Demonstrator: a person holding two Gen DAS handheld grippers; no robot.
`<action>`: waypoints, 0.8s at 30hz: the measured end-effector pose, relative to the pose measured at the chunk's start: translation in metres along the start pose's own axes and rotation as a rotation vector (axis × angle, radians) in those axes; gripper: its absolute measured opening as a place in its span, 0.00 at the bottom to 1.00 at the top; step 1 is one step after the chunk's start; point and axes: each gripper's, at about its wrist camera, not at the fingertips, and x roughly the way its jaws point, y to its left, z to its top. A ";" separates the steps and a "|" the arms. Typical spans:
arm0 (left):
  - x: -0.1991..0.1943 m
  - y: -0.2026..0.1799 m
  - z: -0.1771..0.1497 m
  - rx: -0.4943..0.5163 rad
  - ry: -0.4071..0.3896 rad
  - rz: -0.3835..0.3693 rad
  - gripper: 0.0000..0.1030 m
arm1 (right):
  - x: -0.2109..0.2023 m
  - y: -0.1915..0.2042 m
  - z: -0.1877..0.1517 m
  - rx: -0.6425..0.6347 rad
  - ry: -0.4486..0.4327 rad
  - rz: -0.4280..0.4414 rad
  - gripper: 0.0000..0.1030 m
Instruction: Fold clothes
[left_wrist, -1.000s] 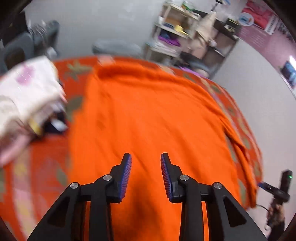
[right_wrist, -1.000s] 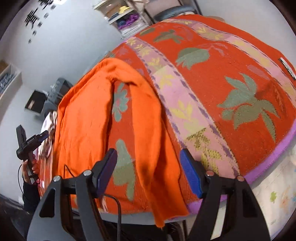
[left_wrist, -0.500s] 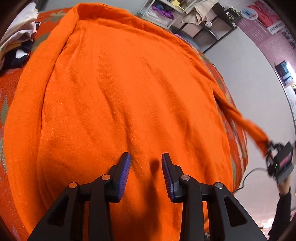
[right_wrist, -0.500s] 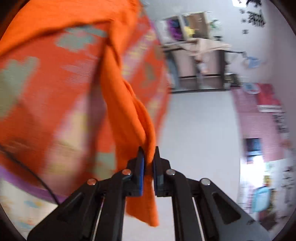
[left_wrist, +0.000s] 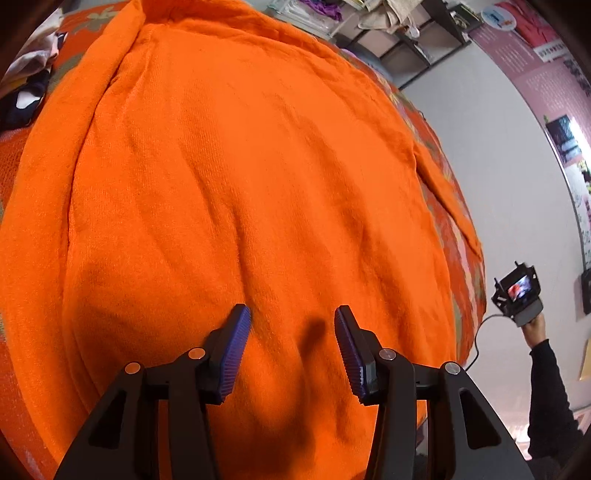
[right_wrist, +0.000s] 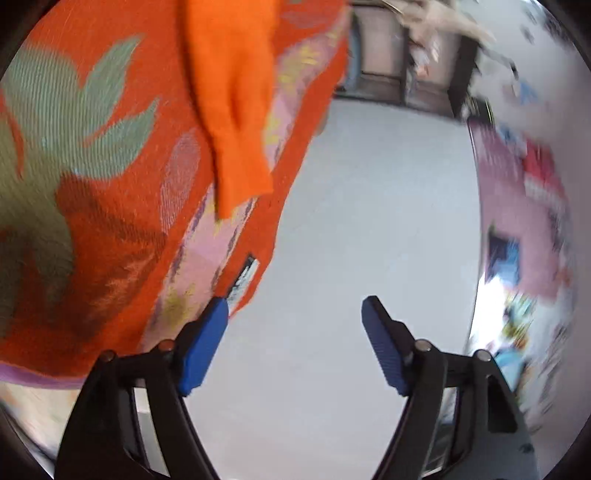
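Note:
An orange knit sweater (left_wrist: 240, 177) lies spread flat and fills most of the left wrist view. My left gripper (left_wrist: 291, 343) hovers open just above its near hem, nothing between the blue pads. One sleeve (right_wrist: 236, 110) of the sweater lies along the patterned red cloth (right_wrist: 92, 166) in the right wrist view, its cuff near the cloth's edge. My right gripper (right_wrist: 295, 343) stands open beside the table edge, over the grey floor, holding nothing. That gripper (left_wrist: 517, 295) also shows in the left wrist view at the far right, held by a hand in a dark sleeve.
A pile of other clothes (left_wrist: 26, 81) sits at the far left of the table. Shelves (left_wrist: 388, 29) with folded items stand behind the table. Grey floor (right_wrist: 369, 221) lies to the right of the table edge. A pink poster wall (right_wrist: 517, 177) is at the right.
My right gripper has let go of the orange sleeve and opened wide; the sleeve now lies on the cloth. The left gripper has opened wider above the hem.

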 end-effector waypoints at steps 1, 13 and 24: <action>-0.002 0.001 -0.005 0.009 -0.003 -0.002 0.46 | -0.014 -0.013 0.002 0.120 -0.034 0.092 0.72; -0.120 0.080 -0.094 -0.153 -0.379 0.133 0.47 | -0.301 0.000 0.198 0.537 -0.805 2.150 0.91; -0.150 0.116 -0.134 -0.168 -0.403 0.010 0.47 | -0.393 0.158 0.276 0.302 -0.396 2.157 0.69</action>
